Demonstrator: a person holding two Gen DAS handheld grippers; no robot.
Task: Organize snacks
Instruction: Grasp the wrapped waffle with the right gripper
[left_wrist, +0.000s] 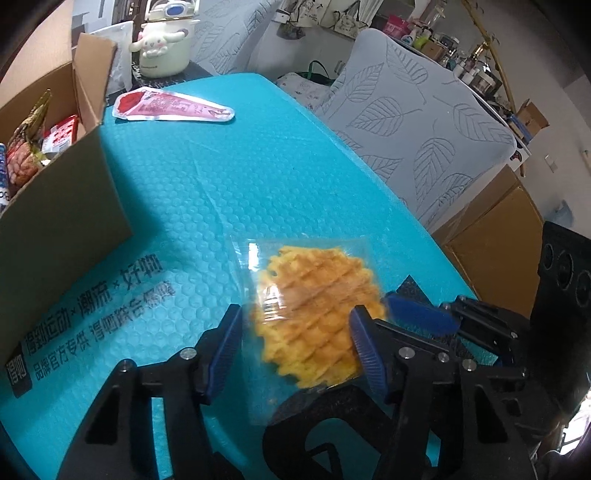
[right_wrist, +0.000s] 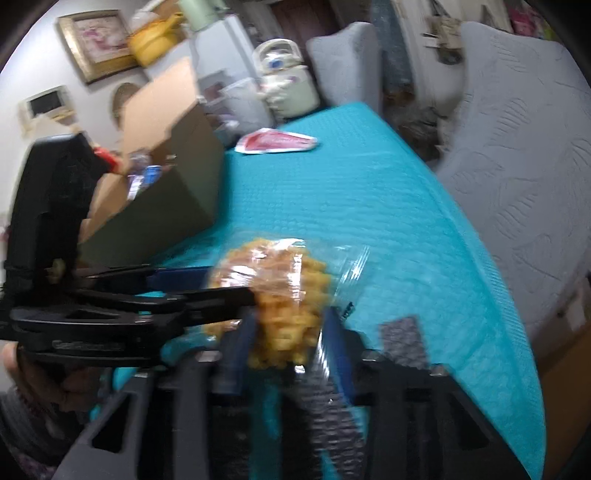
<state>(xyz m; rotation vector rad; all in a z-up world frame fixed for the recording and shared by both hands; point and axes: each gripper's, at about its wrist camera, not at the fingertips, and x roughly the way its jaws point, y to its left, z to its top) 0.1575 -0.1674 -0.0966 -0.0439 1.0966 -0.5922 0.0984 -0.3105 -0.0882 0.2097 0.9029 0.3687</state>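
A round yellow waffle in a clear wrapper (left_wrist: 314, 280) hangs just above the teal bubble mat (left_wrist: 258, 166). My right gripper (right_wrist: 290, 317) is shut on its near part (right_wrist: 284, 273); in the left wrist view it comes in from the right (left_wrist: 391, 301) at the wrapper's edge. My left gripper (left_wrist: 295, 310) straddles the waffle. Its right pad overlaps the waffle, and a thin strip of mat shows beside the left pad, so it stands open. The right wrist view is blurred and shows the left gripper (right_wrist: 229, 284) reaching in from the left.
An open cardboard box (left_wrist: 66, 221) with several snack packs stands at the left (right_wrist: 177, 199). A red and white pouch (left_wrist: 166, 107) lies at the mat's far end (right_wrist: 277, 142). A cream kettle (left_wrist: 166, 48) and grey leaf-pattern chairs (left_wrist: 424, 122) are beyond.
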